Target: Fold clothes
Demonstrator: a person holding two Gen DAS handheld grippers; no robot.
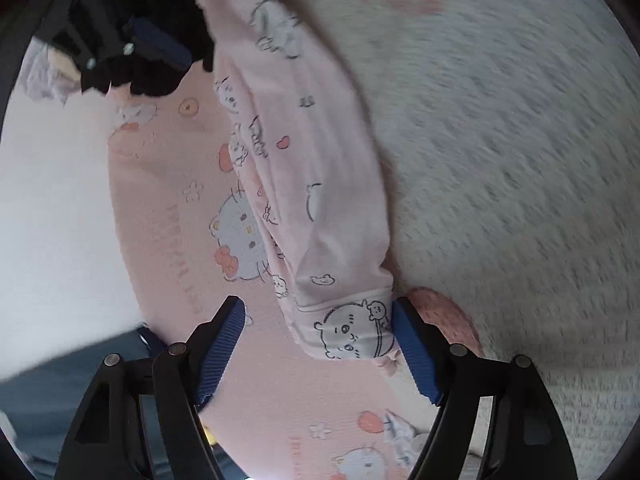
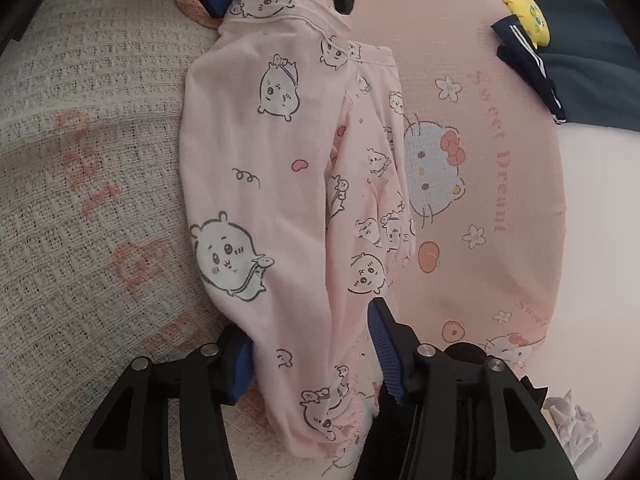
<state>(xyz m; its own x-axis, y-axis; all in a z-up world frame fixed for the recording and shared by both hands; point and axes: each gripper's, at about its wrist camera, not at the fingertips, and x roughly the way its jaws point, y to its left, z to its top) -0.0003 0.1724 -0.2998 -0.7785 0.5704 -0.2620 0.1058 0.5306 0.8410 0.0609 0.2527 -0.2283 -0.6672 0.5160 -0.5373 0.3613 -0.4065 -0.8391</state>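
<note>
Two tools bracket one pair of pink printed trousers [image 2: 256, 168], folded lengthwise on a bed. Nearest in the right wrist view, the right tool [image 2: 310, 354] stands wide, its blue pads either side of the bunched end; whether they press the cloth I cannot tell. At the far end the left tool [image 1: 318, 338] is also wide, one pad touching the hem. The trousers lie along the line where one white waffle blanket [image 2: 80, 160] meets one pink cartoon sheet [image 2: 480, 200], with open room on both. Farther off lie one yellow plush toy [image 2: 526, 14] and dark clothing [image 2: 528, 68].
</note>
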